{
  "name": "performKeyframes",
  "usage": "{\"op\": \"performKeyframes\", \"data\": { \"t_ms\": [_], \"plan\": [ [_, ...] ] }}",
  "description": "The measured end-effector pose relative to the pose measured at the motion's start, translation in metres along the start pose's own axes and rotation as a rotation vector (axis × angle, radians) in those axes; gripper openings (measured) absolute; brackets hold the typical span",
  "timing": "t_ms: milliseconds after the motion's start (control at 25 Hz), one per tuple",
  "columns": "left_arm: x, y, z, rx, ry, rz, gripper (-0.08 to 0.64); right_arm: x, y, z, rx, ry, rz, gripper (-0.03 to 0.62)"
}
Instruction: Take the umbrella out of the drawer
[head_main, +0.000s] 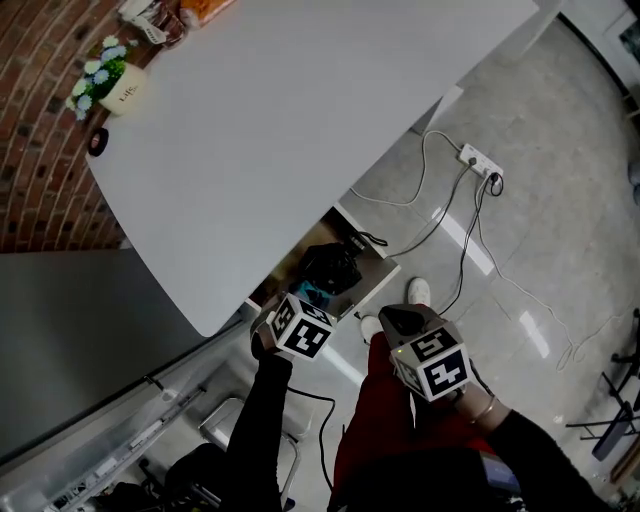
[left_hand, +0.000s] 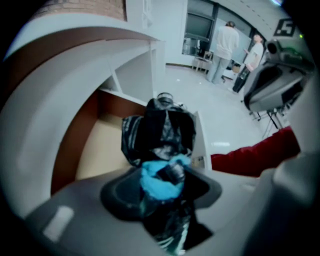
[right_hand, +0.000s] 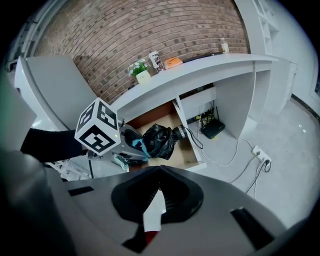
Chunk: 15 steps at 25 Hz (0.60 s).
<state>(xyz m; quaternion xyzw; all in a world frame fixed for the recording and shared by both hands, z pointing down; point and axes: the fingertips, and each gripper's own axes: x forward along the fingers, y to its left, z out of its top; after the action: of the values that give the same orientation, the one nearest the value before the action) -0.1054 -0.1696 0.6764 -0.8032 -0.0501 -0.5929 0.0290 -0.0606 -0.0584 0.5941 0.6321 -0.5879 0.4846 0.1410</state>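
Your left gripper (left_hand: 162, 182) is clamped on the folded umbrella (left_hand: 162, 132), at frame centre over the open drawer (left_hand: 100, 150). Lift it straight, clear of the tabletop (head_main: 300, 120) edge. Your right gripper (right_hand: 152, 200) is nearly closed and empty.

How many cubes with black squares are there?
2. The left cube is next to the umbrella. The right cube is beside the red trousers. No others show.

The drawer (head_main: 374, 272) sits mostly hidden under the surface (head_main: 300, 120). The umbrella (left_hand: 165, 127) blurs close up, its near end perhaps cut off.
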Motion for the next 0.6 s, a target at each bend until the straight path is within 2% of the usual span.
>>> {"op": "performKeyframes", "data": {
  "t_ms": [280,600],
  "plan": [
    [-0.035,-0.007,0.012,-0.013,-0.063,0.035,0.216,-0.021,-0.001,0.01,-0.01,-0.035,-0.026,-0.002],
    [-0.078,-0.025,0.028,-0.063,-0.157,0.058,0.216,-0.049,0.004,0.018,-0.011,-0.069,-0.048,-0.002]
  ]
}}
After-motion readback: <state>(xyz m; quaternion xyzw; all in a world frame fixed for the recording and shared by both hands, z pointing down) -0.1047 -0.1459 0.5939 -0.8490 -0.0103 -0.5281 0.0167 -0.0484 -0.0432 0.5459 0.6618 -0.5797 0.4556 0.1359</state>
